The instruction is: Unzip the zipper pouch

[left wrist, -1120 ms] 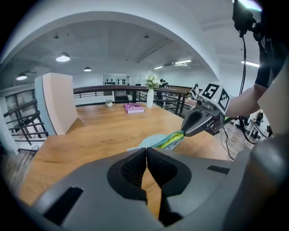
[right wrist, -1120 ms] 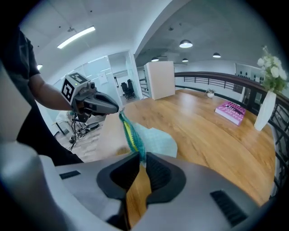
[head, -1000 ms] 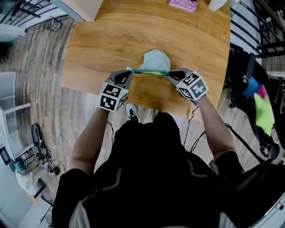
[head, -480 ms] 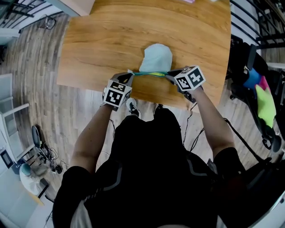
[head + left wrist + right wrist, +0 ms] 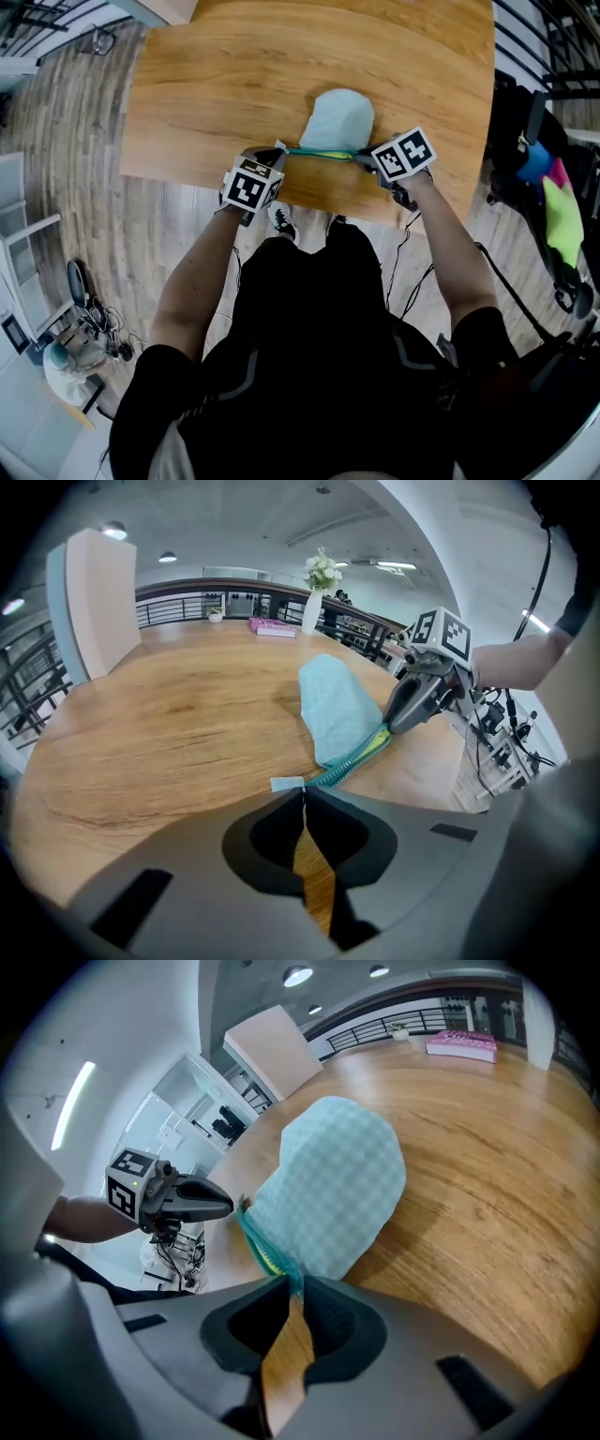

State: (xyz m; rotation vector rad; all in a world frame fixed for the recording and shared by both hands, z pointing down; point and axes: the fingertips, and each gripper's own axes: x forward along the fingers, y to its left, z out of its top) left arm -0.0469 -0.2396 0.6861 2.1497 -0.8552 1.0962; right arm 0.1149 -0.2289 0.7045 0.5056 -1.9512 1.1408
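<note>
Where the pale blue pouch (image 5: pixel 339 117) lies on the wooden table (image 5: pixel 225 75) near its front edge, its zipper (image 5: pixel 323 152) runs crosswise, pulled straight between the two grippers. The left gripper (image 5: pixel 278 150) pinches a small tab (image 5: pixel 287 783) at the zipper's left end. The right gripper (image 5: pixel 362 157) clamps the right end. The opening pull likely follows that line.

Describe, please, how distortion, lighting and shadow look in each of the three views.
Head view: fisheye bows the table edges; light is even and the zipper pouch sharp. Left gripper view: dark vignetted corners, with the left claw in shade. Right gripper view: a ceiling light glares, and the pouch throws a soft shadow on the wood.
</note>
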